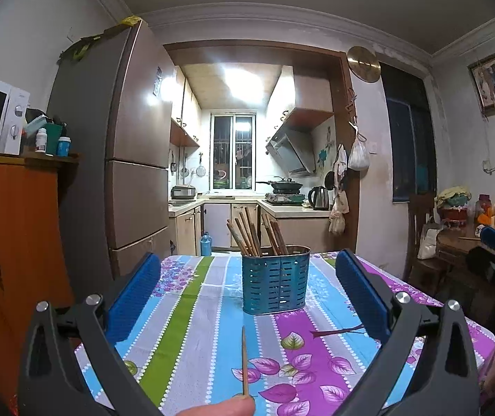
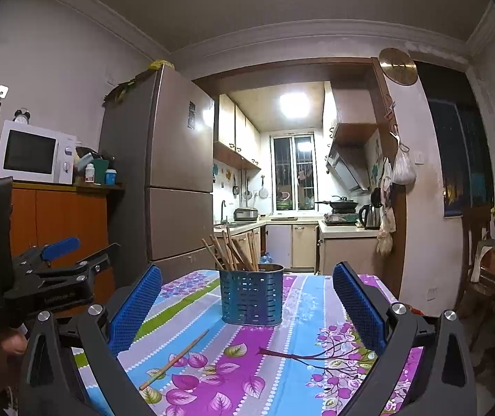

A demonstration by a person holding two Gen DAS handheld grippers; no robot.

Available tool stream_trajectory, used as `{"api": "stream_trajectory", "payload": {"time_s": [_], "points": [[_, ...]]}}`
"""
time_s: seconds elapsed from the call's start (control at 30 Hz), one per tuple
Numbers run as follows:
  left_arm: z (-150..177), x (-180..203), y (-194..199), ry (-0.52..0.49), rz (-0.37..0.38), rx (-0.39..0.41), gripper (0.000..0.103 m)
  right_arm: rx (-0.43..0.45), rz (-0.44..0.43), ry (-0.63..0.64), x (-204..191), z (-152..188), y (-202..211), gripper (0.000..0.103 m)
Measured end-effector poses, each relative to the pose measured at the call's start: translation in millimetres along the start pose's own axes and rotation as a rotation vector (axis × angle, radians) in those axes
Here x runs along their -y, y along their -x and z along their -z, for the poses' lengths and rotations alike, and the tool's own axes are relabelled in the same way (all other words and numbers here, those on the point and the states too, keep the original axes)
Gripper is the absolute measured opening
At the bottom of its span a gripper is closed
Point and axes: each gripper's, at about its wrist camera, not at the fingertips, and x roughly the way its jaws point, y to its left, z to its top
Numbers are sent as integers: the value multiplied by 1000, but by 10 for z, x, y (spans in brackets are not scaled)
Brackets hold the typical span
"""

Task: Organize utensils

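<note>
Two grippers are in view, both held above a table covered by a striped, floral tablecloth (image 1: 191, 312). The left gripper (image 1: 247, 294) has its blue-padded fingers spread wide with nothing between them. The right gripper (image 2: 247, 306) likewise stands wide apart and empty.

One blue perforated utensil holder (image 1: 275, 280) stands upright on the cloth, ahead of the left gripper and between the lines of its two fingers, apart from both pads. Several wooden chopsticks (image 1: 247, 232) lean inside it, their ends rising above the rim. From the right wrist view the same holder sits ahead of the right gripper, slightly toward its left finger.

One loose chopstick (image 1: 244, 360) lies flat on the cloth, nearer the left gripper than the holder, roughly centred between its fingers and well apart from the holder. From the right wrist view it lies diagonally, ahead of the right gripper's left finger.

A fingertip (image 1: 226, 407) shows at the bottom edge of the left wrist view, close to the near end of the loose chopstick; contact cannot be confirmed.
</note>
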Motion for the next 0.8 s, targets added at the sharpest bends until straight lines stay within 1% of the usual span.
{"api": "stream_trajectory", "payload": {"time_s": [0.5,0.8], "points": [[38,62,10,0,-16,-4,98,19,-8,-4,11,-13,129,98],[36,91,21,-4,-24,0,98,21,-9,-8,26,-16,128,98]]}}
